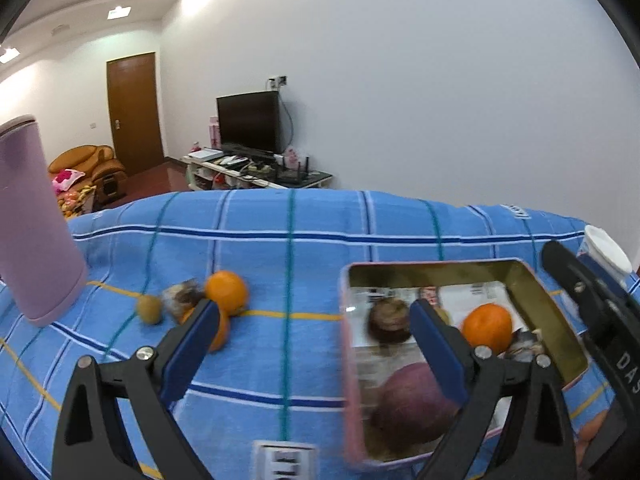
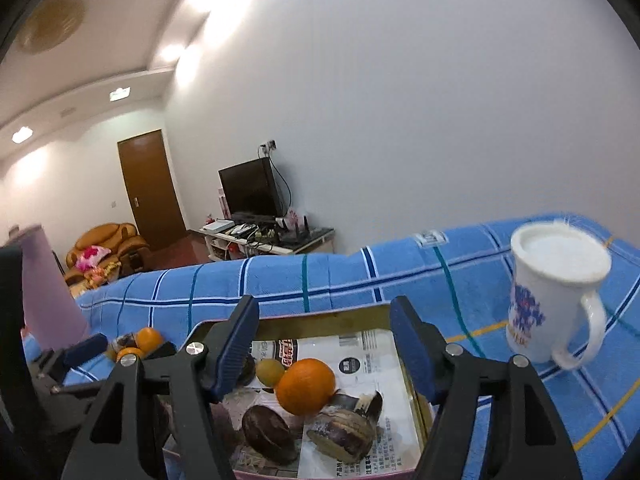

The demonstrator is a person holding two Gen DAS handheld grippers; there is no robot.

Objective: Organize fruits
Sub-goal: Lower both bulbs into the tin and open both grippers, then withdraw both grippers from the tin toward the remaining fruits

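A pink metal tin (image 1: 536, 292) lined with printed paper sits on the blue checked cloth. It holds an orange (image 1: 487, 327), a large purple fruit (image 1: 412, 408) and dark brown fruits (image 1: 389, 320). In the right wrist view the tin (image 2: 320, 317) shows an orange (image 2: 306, 386), a small yellow fruit (image 2: 270, 372) and dark chestnut-like pieces (image 2: 268, 434). Loose on the cloth lie an orange (image 1: 226, 291), a second orange behind my finger (image 1: 221, 334), a small greenish fruit (image 1: 149, 309) and a brown one (image 1: 182, 295). My left gripper (image 1: 312, 320) is open and empty. My right gripper (image 2: 324, 320) is open and empty above the tin.
A tall pink cylinder (image 1: 30, 224) stands at the left. A white mug with blue print (image 2: 554, 292) stands right of the tin. The table's far edge drops off toward a room with a TV stand (image 1: 256, 168).
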